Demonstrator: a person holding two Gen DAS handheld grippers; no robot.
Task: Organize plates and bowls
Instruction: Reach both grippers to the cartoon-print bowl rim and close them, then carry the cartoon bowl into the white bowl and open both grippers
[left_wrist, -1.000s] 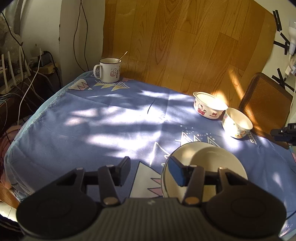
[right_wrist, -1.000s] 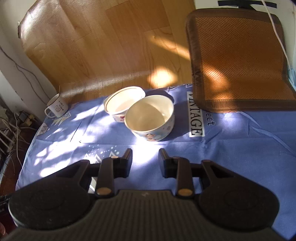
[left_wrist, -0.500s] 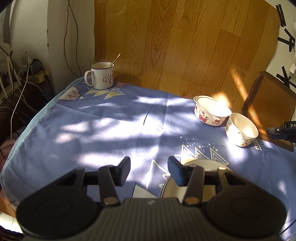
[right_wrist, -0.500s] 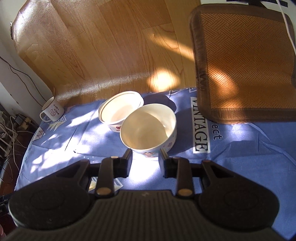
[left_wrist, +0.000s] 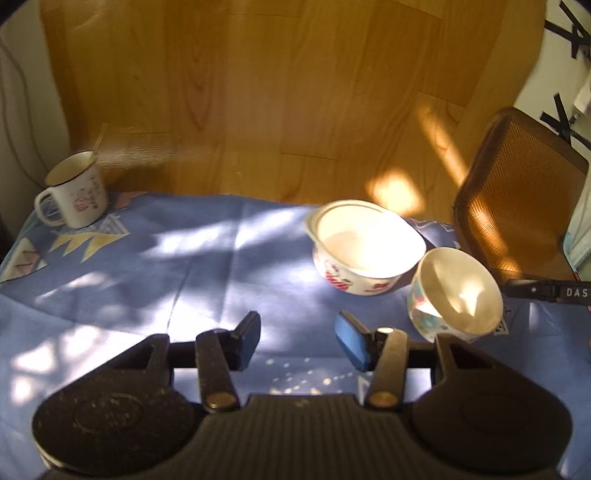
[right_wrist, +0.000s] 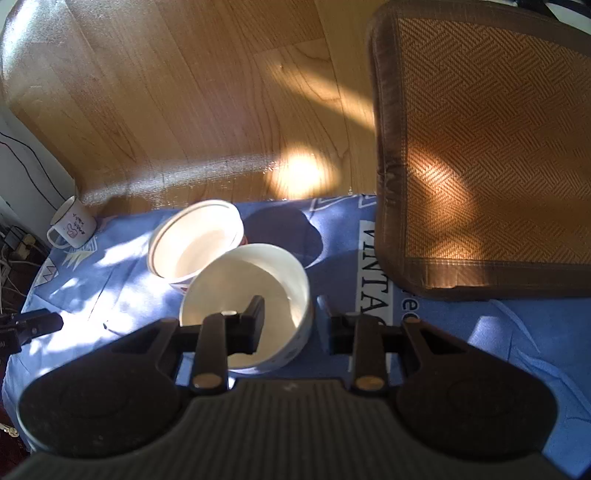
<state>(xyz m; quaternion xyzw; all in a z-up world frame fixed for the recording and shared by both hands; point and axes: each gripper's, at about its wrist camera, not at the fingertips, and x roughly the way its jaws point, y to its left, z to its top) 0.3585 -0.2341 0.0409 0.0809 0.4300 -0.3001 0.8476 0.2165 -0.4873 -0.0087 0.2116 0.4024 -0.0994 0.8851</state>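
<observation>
Two white bowls stand side by side on the blue tablecloth (left_wrist: 207, 266). The wide bowl with red pictures (left_wrist: 364, 247) is farther back; it also shows in the right wrist view (right_wrist: 195, 242). The smaller patterned bowl (left_wrist: 456, 293) is beside it. My right gripper (right_wrist: 290, 325) is open, with its left finger inside the smaller bowl (right_wrist: 245, 275) and its right finger outside the rim. My left gripper (left_wrist: 297, 338) is open and empty, short of both bowls. The plates are out of view.
A white mug with a spoon (left_wrist: 74, 194) stands at the far left corner of the table, also in the right wrist view (right_wrist: 72, 225). A woven brown chair seat (right_wrist: 491, 155) lies along the table's right side. Wood floor lies beyond the far edge.
My right gripper moved forward and now straddles the smaller bowl's rim. My left gripper moved forward past the plates, which dropped out of view, and turned toward the bowls.
</observation>
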